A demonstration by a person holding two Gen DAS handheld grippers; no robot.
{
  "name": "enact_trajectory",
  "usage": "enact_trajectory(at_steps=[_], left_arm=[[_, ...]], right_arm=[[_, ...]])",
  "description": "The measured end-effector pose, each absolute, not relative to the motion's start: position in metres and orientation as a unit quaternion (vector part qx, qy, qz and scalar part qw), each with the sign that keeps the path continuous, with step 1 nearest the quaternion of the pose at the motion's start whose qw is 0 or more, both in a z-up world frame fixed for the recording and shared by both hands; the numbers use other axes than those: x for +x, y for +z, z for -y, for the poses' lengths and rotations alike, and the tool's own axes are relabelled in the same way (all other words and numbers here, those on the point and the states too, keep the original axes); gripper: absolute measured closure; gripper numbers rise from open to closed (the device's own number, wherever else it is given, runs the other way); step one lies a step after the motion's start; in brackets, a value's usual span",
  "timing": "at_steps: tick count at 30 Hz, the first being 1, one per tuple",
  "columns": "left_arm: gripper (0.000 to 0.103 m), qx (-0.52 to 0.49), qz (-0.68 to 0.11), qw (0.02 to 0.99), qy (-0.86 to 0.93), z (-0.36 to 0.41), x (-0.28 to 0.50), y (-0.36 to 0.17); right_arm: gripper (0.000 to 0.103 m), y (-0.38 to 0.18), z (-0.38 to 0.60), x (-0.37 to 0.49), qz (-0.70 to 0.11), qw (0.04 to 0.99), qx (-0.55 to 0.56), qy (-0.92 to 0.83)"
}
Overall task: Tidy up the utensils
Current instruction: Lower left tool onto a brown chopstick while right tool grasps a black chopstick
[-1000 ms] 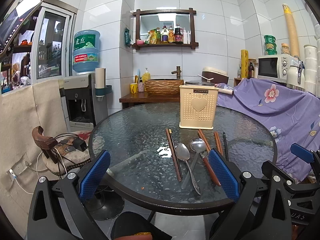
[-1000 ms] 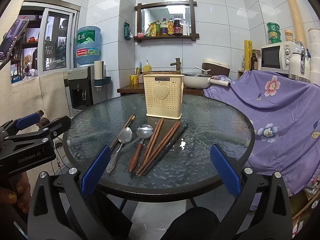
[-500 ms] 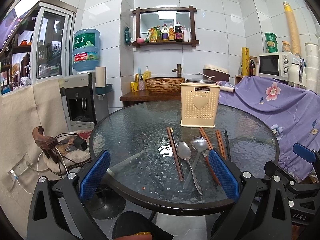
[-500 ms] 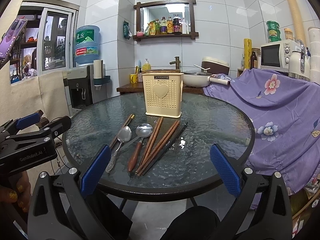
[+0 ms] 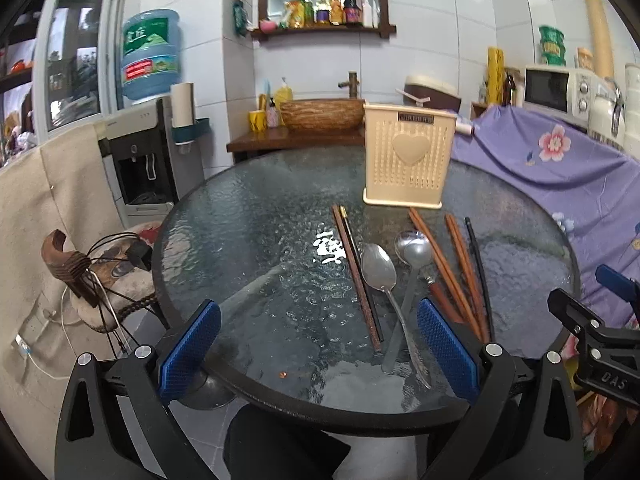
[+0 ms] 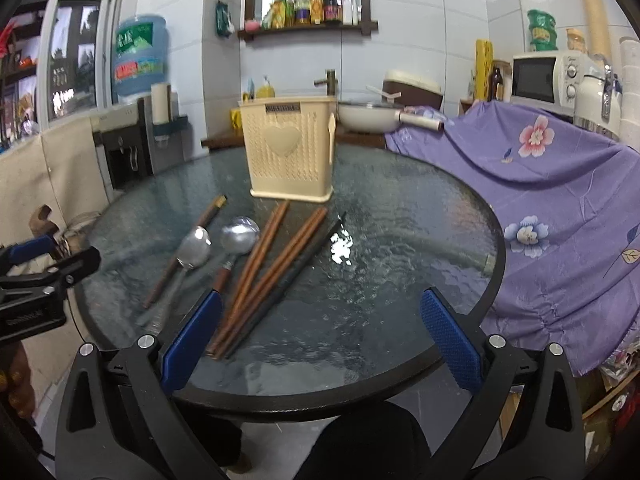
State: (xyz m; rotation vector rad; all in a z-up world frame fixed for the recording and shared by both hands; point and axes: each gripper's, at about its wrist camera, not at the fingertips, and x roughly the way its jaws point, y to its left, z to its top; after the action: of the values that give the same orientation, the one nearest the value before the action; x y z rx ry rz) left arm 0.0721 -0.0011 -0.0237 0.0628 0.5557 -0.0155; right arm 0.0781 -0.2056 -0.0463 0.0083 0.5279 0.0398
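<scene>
Utensils lie in a loose row on the round glass desk, in front of the cream holder w/ the heart on its face; holder stands upright toward the desk's far edge, nothing seen sticking out of it.

Left wrist view, left to right:
- dark chopstick pair, one w/ a gold tip at the far end
- plain metal spoon, bowl toward the holder, handle running to the near edge
- metal ladle-type spoon w/ brown handle, just beside the plain one, bowls nearly touching
- two reddish wooden chopstick pairs
- black chopstick pair, closest to the right edge

All point roughly from near edge toward the holder, fanned a bit, near ends converging.

Left gripper hangs over the near edge, jaws spread wide, nothing between them; right blue pad sits above the spoon handles but apart from them. Right gripper also at the near edge, jaws spread wide, empty; its left pad is over the near ends of the wooden chopsticks.

Beyond the desk: purple flowered cloth on the right, water dispenser on the left, microwave behind the cloth.
</scene>
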Motion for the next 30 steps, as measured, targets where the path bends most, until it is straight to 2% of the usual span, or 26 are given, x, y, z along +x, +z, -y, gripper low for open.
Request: enact_trajectory(at_steps=[6, 8, 9, 16, 20, 22, 30], left_arm=[[0.006, 0.083, -0.308, 0.948, -0.016, 0.004, 0.103, -0.034], [0.006, 0.088, -0.314, 0.945, -0.021, 0.002, 0.113, -0.035], [0.007, 0.087, -0.318, 0.944, -0.025, 0.001, 0.12, -0.035], [0.029, 0.05, -0.359, 0.93, -0.06, -0.013, 0.165, -0.035], [0.042, 0.043, -0.381, 0.92, -0.078, -0.013, 0.191, -0.038], [0.045, 0.042, -0.391, 0.916, -0.083, -0.012, 0.203, -0.039], [0.052, 0.015, -0.427, 0.897, -0.11, -0.006, 0.248, -0.046]], right_arm=[[0.006, -0.056, 0.21, 0.124, -0.312, 0.949, -0.009, 0.045], [0.011, -0.056, 0.21, 0.142, -0.326, 0.944, -0.014, 0.051], [0.017, -0.057, 0.21, 0.149, -0.331, 0.942, -0.014, 0.052], [0.04, -0.059, 0.22, 0.222, -0.394, 0.916, 0.037, 0.07], [0.049, -0.066, 0.212, 0.244, -0.419, 0.905, 0.034, 0.065], [0.054, -0.069, 0.21, 0.251, -0.43, 0.9, 0.032, 0.059], [0.062, -0.074, 0.211, 0.271, -0.448, 0.892, 0.036, 0.049]])
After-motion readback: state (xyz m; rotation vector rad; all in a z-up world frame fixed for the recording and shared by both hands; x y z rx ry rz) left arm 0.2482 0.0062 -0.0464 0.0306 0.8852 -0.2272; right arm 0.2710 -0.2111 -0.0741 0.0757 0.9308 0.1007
